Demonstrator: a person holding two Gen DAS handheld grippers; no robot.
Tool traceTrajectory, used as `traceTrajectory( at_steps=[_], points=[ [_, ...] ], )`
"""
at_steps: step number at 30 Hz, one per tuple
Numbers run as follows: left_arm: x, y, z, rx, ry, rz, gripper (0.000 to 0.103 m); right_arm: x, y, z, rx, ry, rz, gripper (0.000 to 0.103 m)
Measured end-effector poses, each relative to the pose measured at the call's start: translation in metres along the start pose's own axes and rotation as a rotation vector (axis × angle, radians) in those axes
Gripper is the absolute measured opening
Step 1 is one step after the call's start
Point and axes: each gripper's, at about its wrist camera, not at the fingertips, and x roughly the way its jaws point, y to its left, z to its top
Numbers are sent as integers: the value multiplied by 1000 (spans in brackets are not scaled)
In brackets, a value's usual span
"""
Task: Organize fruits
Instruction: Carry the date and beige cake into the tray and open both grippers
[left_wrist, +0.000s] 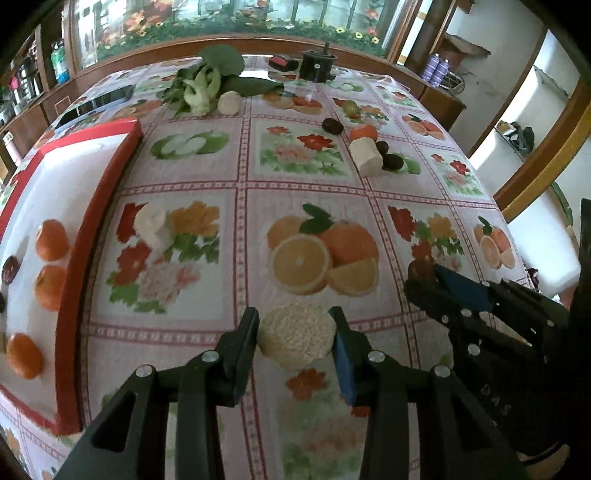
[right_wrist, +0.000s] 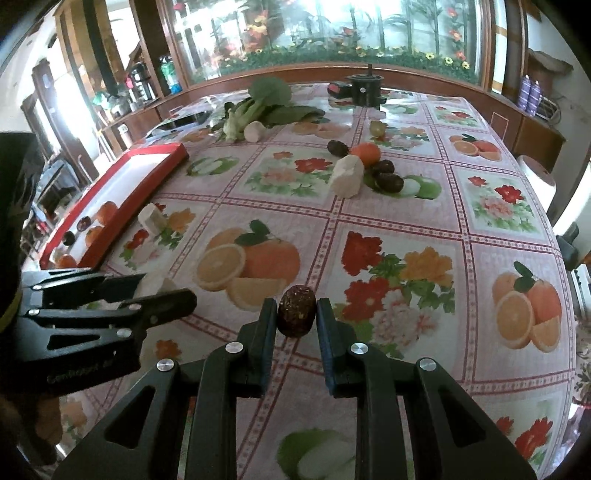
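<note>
We've got a table w/ a glossy pink-checked tablecloth (left_wrist: 236, 177) printed w/ oranges, flowers & green apples. Behind it runs a wooden ledge below a big flower mural (right_wrist: 332, 40); shelves w/ bottles at left.

Left gripper (left_wrist: 295, 338) is clamped on a pale, rough-cut round chunk (left_wrist: 296, 335), pads pressing both its sides, held above the cloth. Right gripper (right_wrist: 296, 317) is pinched narrow on a small dark brown wrinkly fruit (right_wrist: 296, 312), upright betw. the pads.

At left sits a red-rimmed white tray (left_wrist: 99, 192) w/ several tangerines (left_wrist: 51, 240) & a few dark fruits (left_wrist: 10, 269) inside. Just beside the tray's rim a white chunk (left_wrist: 155, 227) lies on the cloth.

Mid-table far side: another white chunk (right_wrist: 347, 179) touching a tangerine (right_wrist: 365, 153), w/ dark fruits (right_wrist: 388, 182) around it. A small greenish fruit (right_wrist: 377, 127) lies farther back.

Far end: leafy greens (right_wrist: 266, 103) w/ a pale round piece (right_wrist: 255, 130) beside them, a black cylindrical gadget (right_wrist: 365, 88) & a red-black item (right_wrist: 338, 88) next to it.
</note>
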Motion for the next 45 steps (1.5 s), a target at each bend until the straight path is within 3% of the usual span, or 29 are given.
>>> traceTrajectory(
  at_steps=[12, 30, 45],
  points=[
    [-38, 44, -13, -75, -55, 15, 41, 4, 62, 13, -83, 1, 49, 22],
    [-77, 157, -14, -235, -129, 112, 41, 33, 177, 61, -239, 11, 148, 22],
    [-58, 250, 30, -346, -137, 246, 41, 98, 226, 122, -242, 20, 158, 22]
  ],
)
